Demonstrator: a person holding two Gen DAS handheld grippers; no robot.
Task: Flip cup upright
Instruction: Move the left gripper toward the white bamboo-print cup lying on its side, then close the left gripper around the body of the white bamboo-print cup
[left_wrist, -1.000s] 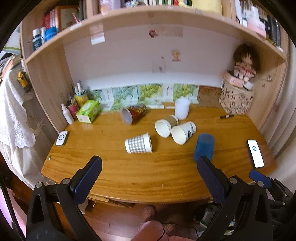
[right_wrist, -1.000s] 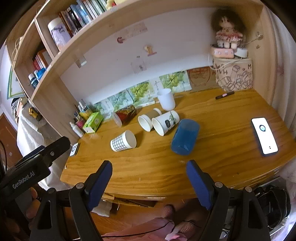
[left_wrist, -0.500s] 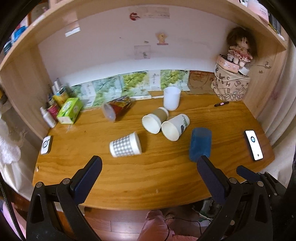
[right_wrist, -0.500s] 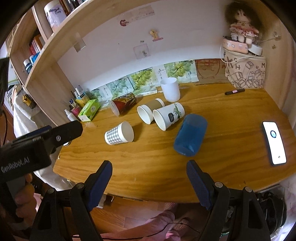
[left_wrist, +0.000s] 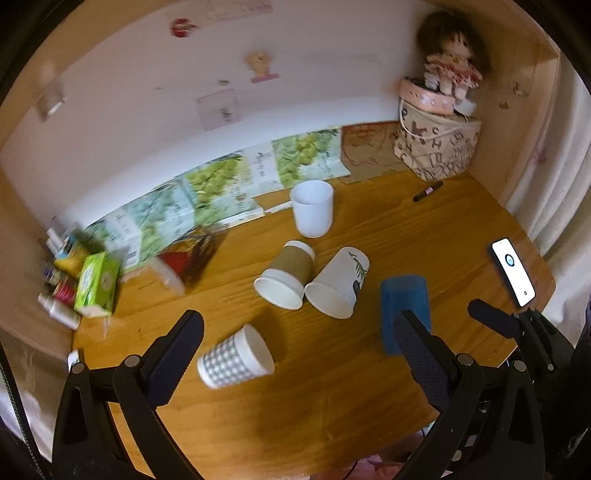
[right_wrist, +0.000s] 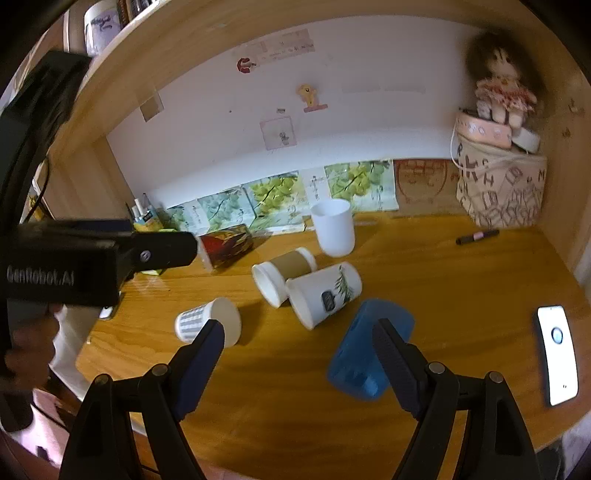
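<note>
Several cups lie on their sides on the wooden desk: a grey checked cup, a brown-sleeved cup, a white cup with a leaf print, a blue plastic cup and a red patterned cup. A white cup stands upright at the back. My left gripper is open above the desk's front, the checked cup near its left finger. My right gripper is open, with the blue cup by its right finger.
A lit phone lies at the desk's right edge. A pen and a fabric basket with a doll stand at the back right. A green box and small bottles crowd the back left corner.
Both grippers have moved forward and down towards the cups, which now look larger. The cups have not moved. Both jaws stay open.
</note>
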